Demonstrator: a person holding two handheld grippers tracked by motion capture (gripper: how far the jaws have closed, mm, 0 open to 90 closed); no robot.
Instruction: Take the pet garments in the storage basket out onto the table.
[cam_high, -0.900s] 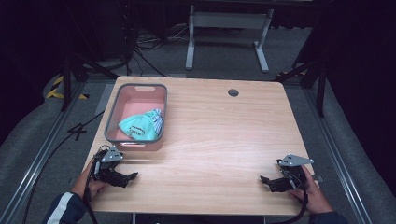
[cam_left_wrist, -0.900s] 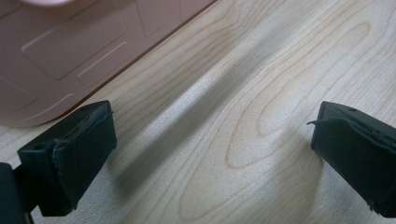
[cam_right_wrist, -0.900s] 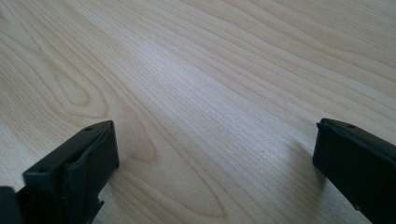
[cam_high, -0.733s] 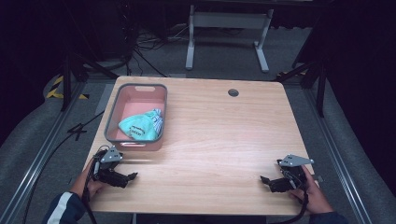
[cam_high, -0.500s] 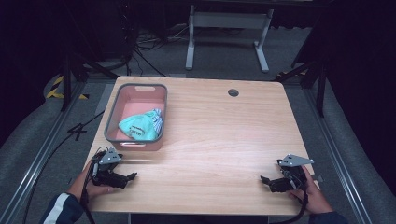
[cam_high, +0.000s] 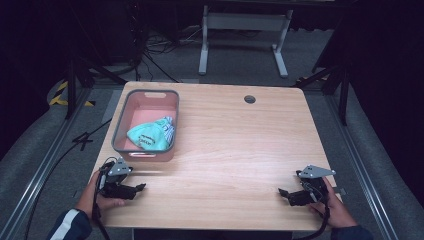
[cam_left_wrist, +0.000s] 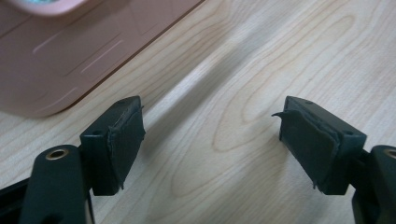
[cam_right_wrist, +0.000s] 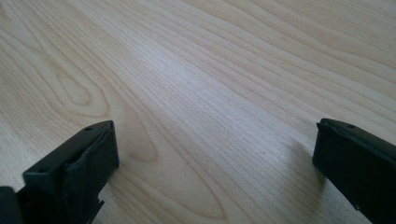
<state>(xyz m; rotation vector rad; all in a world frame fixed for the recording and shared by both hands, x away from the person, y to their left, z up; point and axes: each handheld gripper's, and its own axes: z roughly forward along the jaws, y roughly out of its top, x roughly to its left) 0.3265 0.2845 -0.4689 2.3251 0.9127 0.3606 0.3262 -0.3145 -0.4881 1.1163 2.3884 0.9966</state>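
Left gripper (cam_high: 141, 187) low over table (cam_high: 240, 150), jaws apart, nothing between.
Right gripper (cam_high: 281, 191) likewise spread, empty.
Pink bin (cam_high: 146, 152) just ahead-left of left gripper; teal cloth (cam_high: 150, 135) inside, beyond near wall.
Risk: low reach forward strikes bin wall, shoves bin; shallow pinch drops cloth.

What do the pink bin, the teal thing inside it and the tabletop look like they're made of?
Bin: probably moulded plastic, matte pink with a grey rim; smooth walls and rounded corners.
Teal thing: looks like soft fabric or a crumpled pouch with printing; bunched and creased. Too small to tell which.
Tabletop: pale wood or wood-look laminate, satin finish; grain lines with soft glare.
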